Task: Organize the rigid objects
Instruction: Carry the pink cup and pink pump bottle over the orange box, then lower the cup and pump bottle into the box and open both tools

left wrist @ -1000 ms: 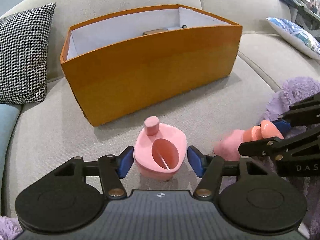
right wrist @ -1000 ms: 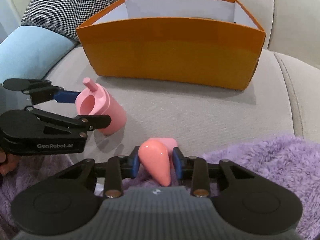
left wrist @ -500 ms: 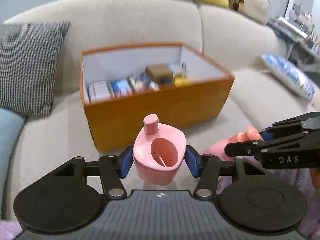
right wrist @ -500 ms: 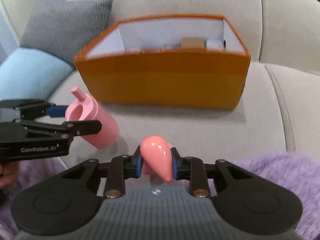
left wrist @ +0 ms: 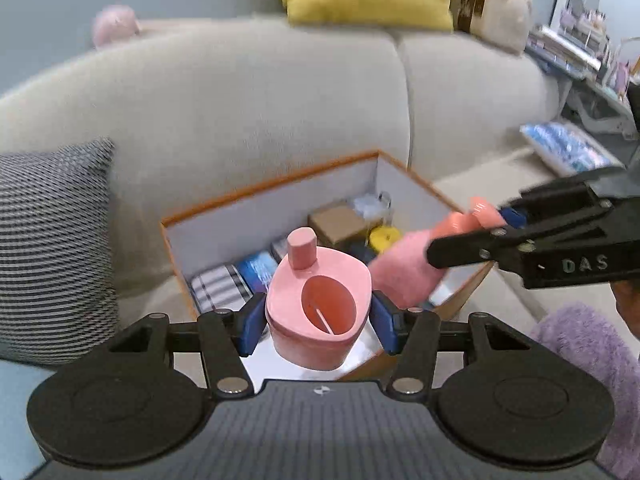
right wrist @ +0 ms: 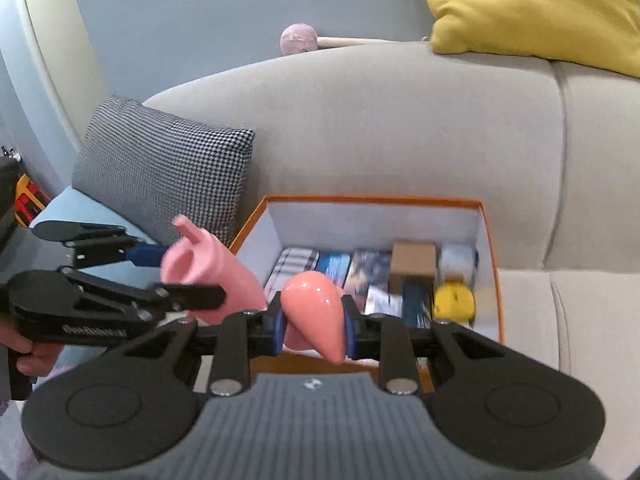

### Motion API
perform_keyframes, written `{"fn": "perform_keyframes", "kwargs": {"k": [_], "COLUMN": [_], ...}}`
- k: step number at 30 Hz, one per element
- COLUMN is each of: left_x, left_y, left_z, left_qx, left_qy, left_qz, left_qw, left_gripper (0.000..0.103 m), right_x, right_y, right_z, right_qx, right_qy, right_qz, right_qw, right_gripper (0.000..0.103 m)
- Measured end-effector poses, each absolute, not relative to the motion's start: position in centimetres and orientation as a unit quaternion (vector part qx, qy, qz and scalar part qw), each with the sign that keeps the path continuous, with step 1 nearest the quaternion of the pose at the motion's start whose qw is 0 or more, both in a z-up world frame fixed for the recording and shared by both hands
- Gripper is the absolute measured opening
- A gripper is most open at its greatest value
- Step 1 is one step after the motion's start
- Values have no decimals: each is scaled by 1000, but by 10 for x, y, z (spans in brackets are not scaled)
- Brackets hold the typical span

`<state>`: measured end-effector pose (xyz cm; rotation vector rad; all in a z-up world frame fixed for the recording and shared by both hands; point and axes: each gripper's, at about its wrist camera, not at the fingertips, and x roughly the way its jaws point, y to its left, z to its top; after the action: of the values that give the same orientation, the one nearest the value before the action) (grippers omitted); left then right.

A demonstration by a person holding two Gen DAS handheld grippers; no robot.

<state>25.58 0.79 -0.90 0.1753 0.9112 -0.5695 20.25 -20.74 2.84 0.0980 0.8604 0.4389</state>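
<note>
My left gripper (left wrist: 318, 322) is shut on a pink bottle (left wrist: 320, 308) with a short spout and an oval hole in its top. It hangs above the near left part of the orange box (left wrist: 272, 188). My right gripper (right wrist: 313, 326) is shut on a second pink bottle with a glossy teardrop cap (right wrist: 316, 312), held over the box's near wall (right wrist: 312, 362). In the right wrist view the left gripper (right wrist: 172, 272) holds its bottle (right wrist: 212, 276) at the box's left edge. In the left wrist view the right gripper (left wrist: 472, 232) carries its bottle (left wrist: 408, 272) above the box's right end.
Inside the box (right wrist: 490, 264) lie several items: a striped pack (right wrist: 292, 268), a brown carton (right wrist: 412, 260), a yellow round thing (right wrist: 454, 300). A houndstooth cushion (right wrist: 164, 176) leans left of it on the grey sofa (right wrist: 400, 128). A purple fluffy throw (left wrist: 588, 344) lies at right; a yellow cushion (right wrist: 532, 8) tops the backrest.
Both grippers have risen from the sofa seat with their pink bottles and moved forward over the orange box, so its contents now show from above.
</note>
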Motion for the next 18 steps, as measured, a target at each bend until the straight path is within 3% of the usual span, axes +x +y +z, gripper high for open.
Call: {"fn": "perform_keyframes", "kwargs": {"k": [8, 18], "left_x": [283, 311], "left_y": [-5, -11], "left_z": [-66, -89], "left_qx": [154, 188], "left_qy": [475, 495], "left_qz": [-312, -368], "left_qw": [808, 764], "left_gripper": [63, 63], "right_x": [267, 301], "right_y": [-181, -171], "right_z": [-29, -68], "right_qx": [12, 5], "right_qy": [490, 552], "right_qz": [217, 202], "right_qw": [845, 809], "right_gripper": [29, 29]}}
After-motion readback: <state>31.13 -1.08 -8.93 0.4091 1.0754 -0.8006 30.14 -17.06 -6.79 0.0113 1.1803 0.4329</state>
